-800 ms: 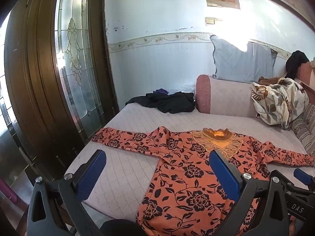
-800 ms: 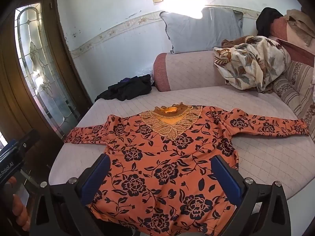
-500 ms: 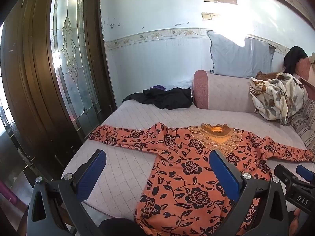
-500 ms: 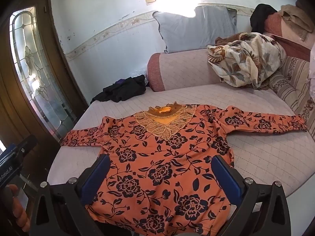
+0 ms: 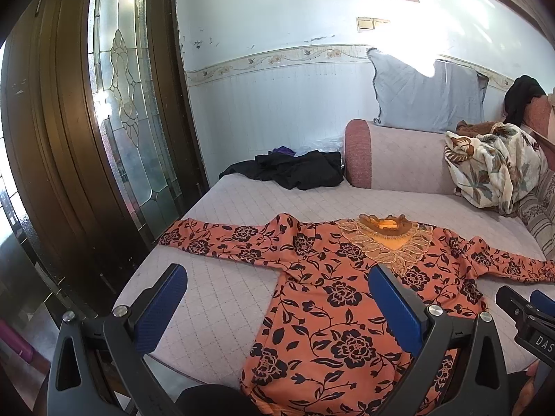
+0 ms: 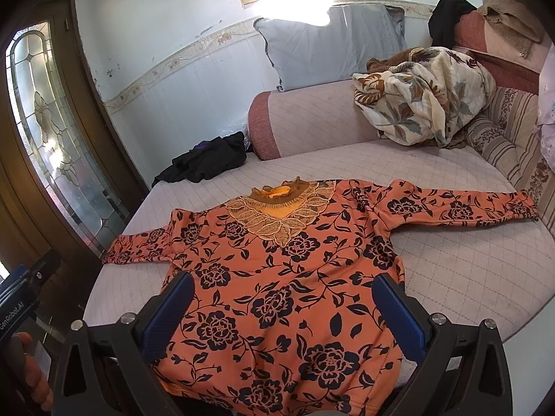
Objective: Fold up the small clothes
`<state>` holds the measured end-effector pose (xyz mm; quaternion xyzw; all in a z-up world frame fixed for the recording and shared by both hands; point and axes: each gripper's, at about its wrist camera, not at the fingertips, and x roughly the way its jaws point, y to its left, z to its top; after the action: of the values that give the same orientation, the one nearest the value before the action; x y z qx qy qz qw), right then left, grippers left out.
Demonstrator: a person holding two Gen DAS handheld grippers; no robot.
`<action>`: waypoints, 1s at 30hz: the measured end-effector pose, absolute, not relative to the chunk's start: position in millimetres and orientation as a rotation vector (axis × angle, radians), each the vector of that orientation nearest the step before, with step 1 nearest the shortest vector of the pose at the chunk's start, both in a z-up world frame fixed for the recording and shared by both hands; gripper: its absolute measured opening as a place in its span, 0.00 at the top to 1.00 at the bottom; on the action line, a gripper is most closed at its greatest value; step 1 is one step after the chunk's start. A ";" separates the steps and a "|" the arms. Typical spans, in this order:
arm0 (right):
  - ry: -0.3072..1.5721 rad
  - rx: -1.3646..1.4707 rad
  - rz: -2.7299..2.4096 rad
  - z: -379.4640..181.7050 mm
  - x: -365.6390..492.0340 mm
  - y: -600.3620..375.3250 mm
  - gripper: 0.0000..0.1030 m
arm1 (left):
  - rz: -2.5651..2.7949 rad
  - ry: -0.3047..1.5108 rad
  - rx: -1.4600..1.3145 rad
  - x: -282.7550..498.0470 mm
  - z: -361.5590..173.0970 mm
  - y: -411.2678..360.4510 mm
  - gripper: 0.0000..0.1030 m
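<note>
Orange floral knit top point(image 6: 277, 277), soft and limp, lies flat ahead of our left gripper point(image 5: 277, 306) and right gripper point(image 6: 281, 312); both jaws stand apart, empty. We pinch sleeve cuffs.

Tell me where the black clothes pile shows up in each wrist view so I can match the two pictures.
Left wrist: the black pile sits upper middle, on the bed's far end beside the pink bolster.
Right wrist: the black pile sits left of centre, again left of the pink bolster.
Shared landmark: the grey pillow against the wall.
</note>
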<state>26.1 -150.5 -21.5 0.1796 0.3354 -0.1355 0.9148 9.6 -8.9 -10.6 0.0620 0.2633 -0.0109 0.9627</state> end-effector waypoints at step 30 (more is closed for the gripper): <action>0.716 0.369 -0.269 -27.8 36.4 -146.4 0.00 | 0.000 0.539 0.130 21.5 -14.6 -8.0 0.00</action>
<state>36.4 -146.4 -27.8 0.1790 0.3475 -0.1305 0.9111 21.5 -8.0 -14.6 0.0644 0.2660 0.0002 0.9618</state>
